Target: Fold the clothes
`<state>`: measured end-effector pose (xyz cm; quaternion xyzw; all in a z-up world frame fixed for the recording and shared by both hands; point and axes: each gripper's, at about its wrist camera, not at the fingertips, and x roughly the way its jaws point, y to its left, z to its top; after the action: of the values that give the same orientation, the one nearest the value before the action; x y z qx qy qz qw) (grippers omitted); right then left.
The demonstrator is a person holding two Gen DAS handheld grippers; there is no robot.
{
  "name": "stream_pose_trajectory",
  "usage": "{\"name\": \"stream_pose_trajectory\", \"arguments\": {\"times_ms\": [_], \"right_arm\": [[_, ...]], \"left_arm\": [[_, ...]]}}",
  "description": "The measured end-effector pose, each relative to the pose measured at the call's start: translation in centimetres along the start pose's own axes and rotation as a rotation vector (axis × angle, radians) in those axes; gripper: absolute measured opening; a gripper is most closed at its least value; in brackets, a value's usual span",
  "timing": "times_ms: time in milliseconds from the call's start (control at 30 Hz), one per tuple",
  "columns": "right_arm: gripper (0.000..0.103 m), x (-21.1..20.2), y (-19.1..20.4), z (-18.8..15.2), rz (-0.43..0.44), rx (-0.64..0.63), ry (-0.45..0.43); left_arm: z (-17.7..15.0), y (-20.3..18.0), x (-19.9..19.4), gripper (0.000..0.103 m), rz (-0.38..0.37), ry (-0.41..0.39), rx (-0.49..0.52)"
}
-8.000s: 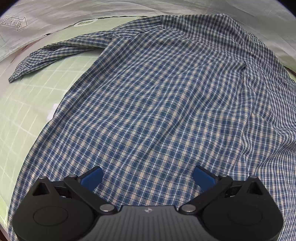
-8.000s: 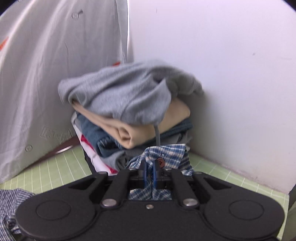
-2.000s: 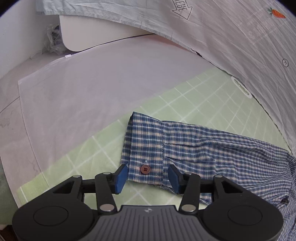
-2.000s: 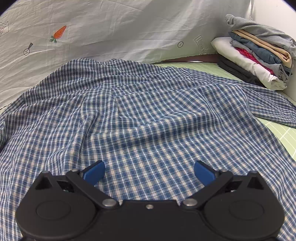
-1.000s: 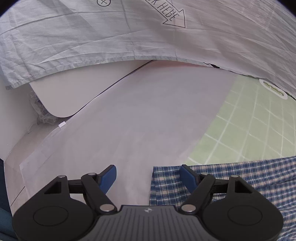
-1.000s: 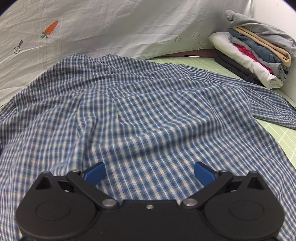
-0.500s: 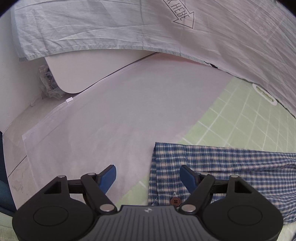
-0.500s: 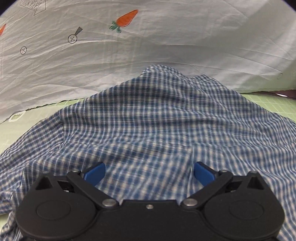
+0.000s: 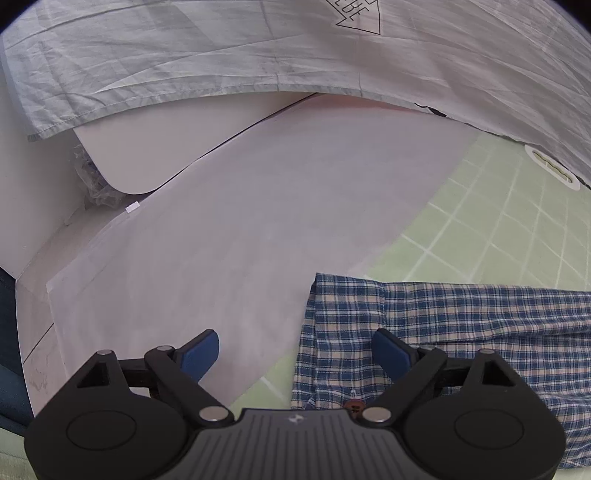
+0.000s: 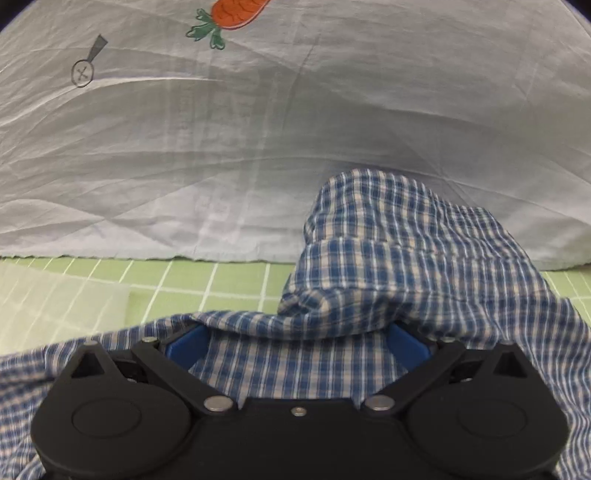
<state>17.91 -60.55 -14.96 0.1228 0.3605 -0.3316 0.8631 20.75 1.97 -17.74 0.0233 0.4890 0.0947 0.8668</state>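
A blue and white checked shirt lies on a green grid mat. In the left wrist view its sleeve cuff (image 9: 343, 332) with a brown button (image 9: 354, 404) lies flat, reaching right. My left gripper (image 9: 295, 354) is open, its right pad over the cuff and its left pad over the white sheet. In the right wrist view my right gripper (image 10: 297, 341) is open and pushed low into the shirt (image 10: 406, 280). A fold of the cloth drapes over the tips of both blue pads (image 10: 184, 345).
A translucent white sheet (image 9: 240, 229) covers the mat's (image 9: 498, 229) left part. A pale grey cloth backdrop (image 10: 258, 129) with a carrot print (image 10: 236, 14) hangs behind the mat. A white oval tag (image 9: 552, 166) sits by the backdrop's hem.
My right gripper has swung left and dropped low into the shirt, whose cloth now bunches over its pads. My left gripper has shifted slightly; the cuff stays under its right pad.
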Motion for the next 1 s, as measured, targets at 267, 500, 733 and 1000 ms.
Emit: {"name": "stream_pose_trajectory", "arguments": {"times_ms": [267, 500, 733, 1000], "right_arm": [[0.103, -2.2, -3.2, -0.2, -0.011, -0.007, -0.001], [0.103, -14.0, -2.3, -7.9, -0.080, 0.042, -0.023], [0.103, -22.5, -2.2, -18.2, -0.168, 0.171, 0.119], [0.103, -26.7, -1.1, -23.1, -0.207, 0.237, 0.158]], "left_arm": [[0.4, 0.6, 0.0, 0.094, -0.026, 0.038, -0.052], [-0.2, 0.5, -1.4, 0.094, -0.097, -0.005, -0.010], [-1.3, -0.1, -1.2, 0.093, -0.162, 0.010, 0.039], [-2.7, -0.9, -1.9, 0.043, -0.221, -0.039, 0.110]]}}
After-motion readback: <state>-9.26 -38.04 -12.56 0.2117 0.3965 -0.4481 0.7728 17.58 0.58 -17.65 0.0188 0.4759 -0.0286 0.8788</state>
